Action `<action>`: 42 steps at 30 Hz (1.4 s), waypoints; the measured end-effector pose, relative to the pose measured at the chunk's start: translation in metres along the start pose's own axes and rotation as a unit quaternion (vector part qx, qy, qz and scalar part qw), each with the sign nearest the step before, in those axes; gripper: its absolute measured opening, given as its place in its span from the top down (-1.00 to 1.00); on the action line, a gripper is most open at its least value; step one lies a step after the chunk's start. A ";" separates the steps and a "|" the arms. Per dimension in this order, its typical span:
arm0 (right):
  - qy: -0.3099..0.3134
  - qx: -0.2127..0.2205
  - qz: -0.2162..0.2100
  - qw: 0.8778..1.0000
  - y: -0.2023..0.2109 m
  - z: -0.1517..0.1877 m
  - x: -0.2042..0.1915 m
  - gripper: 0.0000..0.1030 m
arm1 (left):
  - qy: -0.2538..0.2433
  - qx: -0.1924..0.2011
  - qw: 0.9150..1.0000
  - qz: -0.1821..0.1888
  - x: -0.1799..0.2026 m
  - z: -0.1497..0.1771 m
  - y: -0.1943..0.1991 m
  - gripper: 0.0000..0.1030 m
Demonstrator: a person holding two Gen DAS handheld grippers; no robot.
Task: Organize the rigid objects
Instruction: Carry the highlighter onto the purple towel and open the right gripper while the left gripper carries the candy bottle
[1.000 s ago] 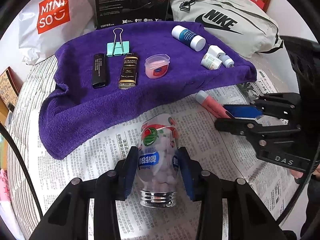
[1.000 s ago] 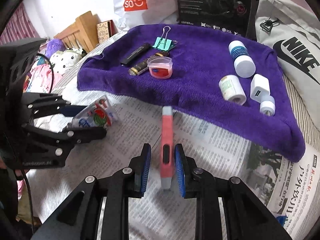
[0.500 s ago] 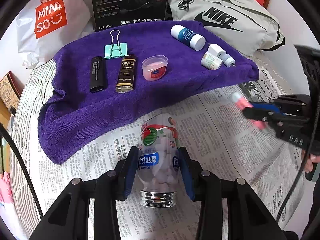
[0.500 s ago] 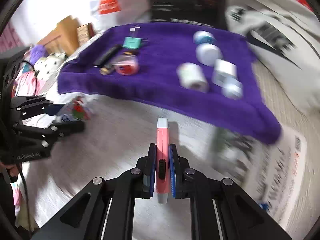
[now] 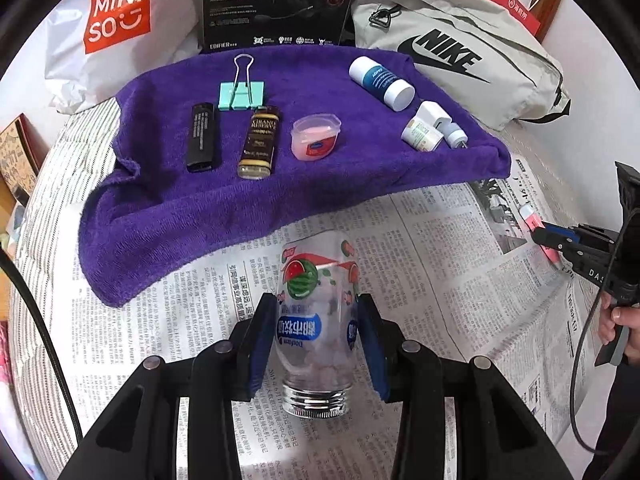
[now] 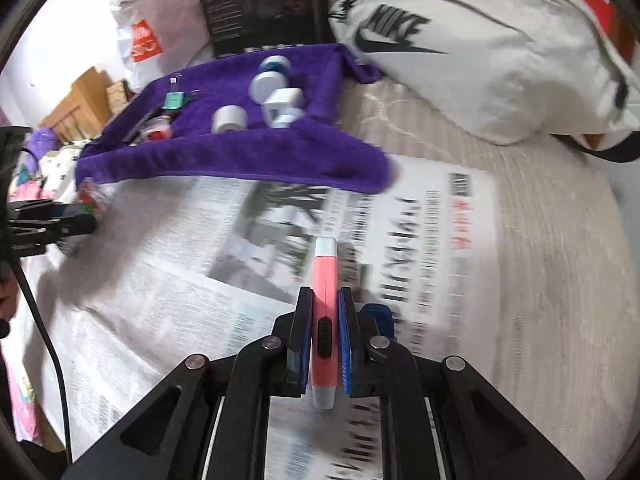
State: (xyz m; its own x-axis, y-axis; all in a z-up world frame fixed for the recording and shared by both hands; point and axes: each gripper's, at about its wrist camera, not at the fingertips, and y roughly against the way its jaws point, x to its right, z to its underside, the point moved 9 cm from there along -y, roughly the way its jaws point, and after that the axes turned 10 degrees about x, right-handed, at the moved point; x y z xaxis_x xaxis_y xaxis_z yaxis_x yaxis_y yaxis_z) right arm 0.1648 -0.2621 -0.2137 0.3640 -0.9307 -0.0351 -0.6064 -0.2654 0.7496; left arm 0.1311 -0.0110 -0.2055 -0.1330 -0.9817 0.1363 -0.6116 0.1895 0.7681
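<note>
My left gripper (image 5: 316,320) is shut on a clear candy bottle (image 5: 316,280) with a watermelon label and silver cap, held over the newspaper (image 5: 440,260). My right gripper (image 6: 325,312) is shut on a pink and white pen-like stick (image 6: 325,276); it also shows at the right edge of the left wrist view (image 5: 538,236). On the purple towel (image 5: 200,208) lie a teal binder clip (image 5: 241,94), a black lighter (image 5: 203,138), a brown bottle (image 5: 258,142), a pink tub (image 5: 315,142), a blue-white bottle (image 5: 382,84) and small white bottles (image 5: 430,128).
A Miniso bag (image 5: 116,16), a black Edifier box (image 5: 276,0) and a grey Nike bag (image 5: 460,48) stand behind the towel. Newspaper (image 6: 420,240) covers the striped bed in front. Wooden furniture (image 6: 88,100) stands at the far left in the right wrist view.
My right gripper closed on the pink stick, lifted it off the newspaper and swung it right, away from the towel. My left gripper stays shut on the candy bottle, nearly still.
</note>
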 end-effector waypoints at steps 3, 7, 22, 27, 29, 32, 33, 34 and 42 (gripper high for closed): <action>-0.014 0.006 -0.007 1.000 0.006 -0.007 0.007 0.76 | -0.004 0.006 1.000 0.002 0.002 -0.007 0.004 0.25; -0.014 0.022 -0.024 0.999 0.014 -0.027 -0.001 0.76 | -0.013 0.006 1.000 0.003 0.003 -0.014 0.005 0.25; -0.012 0.018 -0.076 0.997 -0.001 -0.050 -0.044 0.76 | 0.011 0.012 1.000 0.026 -0.002 -0.018 0.004 0.26; -0.010 0.020 -0.084 0.996 0.000 -0.057 -0.051 0.76 | 0.018 0.017 0.999 0.033 -0.003 -0.023 0.007 0.26; -0.007 0.020 -0.086 0.996 0.000 -0.058 -0.055 0.76 | 0.017 0.020 0.999 0.034 -0.002 -0.026 0.010 0.26; -0.003 0.021 -0.094 0.995 0.001 -0.060 -0.063 0.76 | 0.012 0.025 0.999 0.035 -0.001 -0.032 0.015 0.26; -0.002 0.021 -0.096 0.995 0.001 -0.061 -0.065 0.76 | 0.011 0.026 0.999 0.034 -0.001 -0.034 0.016 0.26; -0.002 0.022 -0.097 0.995 0.001 -0.063 -0.068 0.76 | 0.010 0.029 0.999 0.033 -0.002 -0.036 0.018 0.26; -0.003 0.037 -0.120 0.992 -0.001 -0.096 -0.083 0.76 | 0.002 0.046 0.999 0.029 -0.007 -0.063 0.026 0.26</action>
State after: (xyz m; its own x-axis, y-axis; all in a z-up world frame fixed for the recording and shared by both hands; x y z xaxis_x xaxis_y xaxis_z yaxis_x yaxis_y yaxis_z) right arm 0.2032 -0.1602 -0.1482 0.5011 -0.8393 -0.2109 -0.5525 -0.4978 0.6686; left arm 0.1649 -0.0005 -0.1471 -0.1666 -0.9692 0.1814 -0.6719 0.2463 0.6985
